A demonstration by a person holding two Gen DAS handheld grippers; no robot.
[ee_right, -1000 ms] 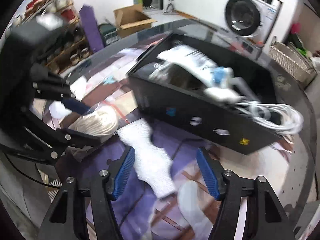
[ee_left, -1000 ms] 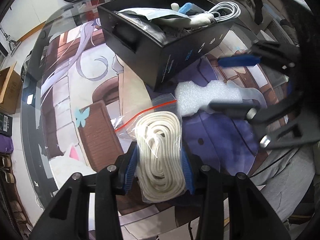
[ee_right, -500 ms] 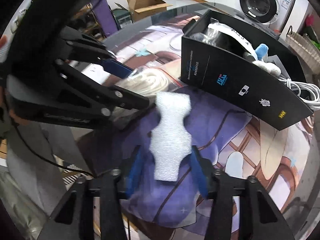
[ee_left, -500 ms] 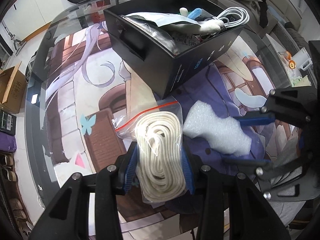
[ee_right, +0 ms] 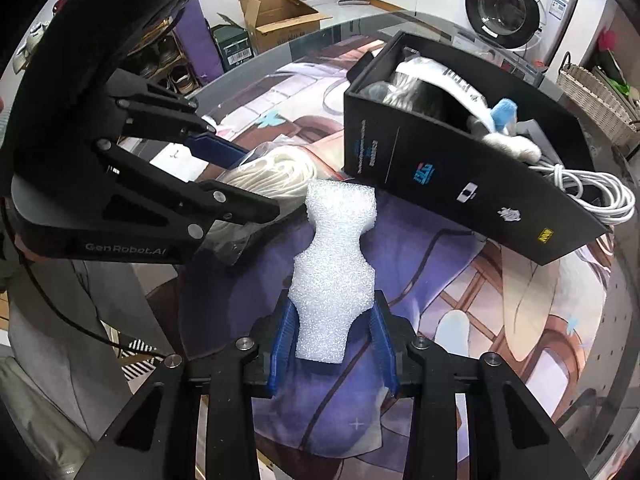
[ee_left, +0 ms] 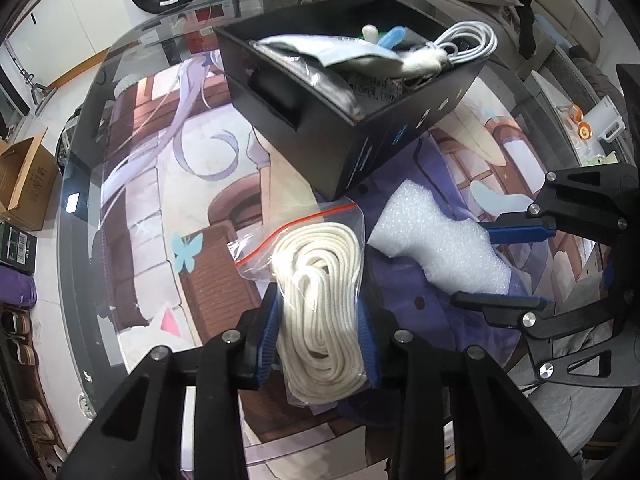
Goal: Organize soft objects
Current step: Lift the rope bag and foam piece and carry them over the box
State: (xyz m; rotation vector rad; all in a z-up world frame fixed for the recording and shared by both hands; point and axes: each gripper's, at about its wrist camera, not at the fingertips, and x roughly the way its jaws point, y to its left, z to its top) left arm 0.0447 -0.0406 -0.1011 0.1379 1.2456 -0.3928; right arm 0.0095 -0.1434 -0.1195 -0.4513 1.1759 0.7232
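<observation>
My left gripper (ee_left: 320,340) is shut on a clear zip bag of coiled white rope (ee_left: 320,300), which rests on the printed mat. The bag also shows in the right wrist view (ee_right: 272,176). My right gripper (ee_right: 334,344) has closed around the near end of a white foam piece (ee_right: 336,264), its blue pads touching the foam's sides. The foam lies on the mat just right of the rope bag (ee_left: 436,248). A black box (ee_left: 340,120) holding cloth, a plush toy and a white cable stands behind both; it also shows in the right wrist view (ee_right: 460,176).
A round glass table (ee_left: 80,240) carries the printed mat. A washing machine (ee_right: 516,12), cardboard boxes (ee_right: 276,20) and a wicker basket (ee_right: 592,96) stand on the floor around it. Small white and orange parts (ee_left: 592,124) lie at the table's right edge.
My right gripper moved in from above the box, came down over the foam piece and narrowed onto its near end. My left gripper stayed shut on the rope bag.
</observation>
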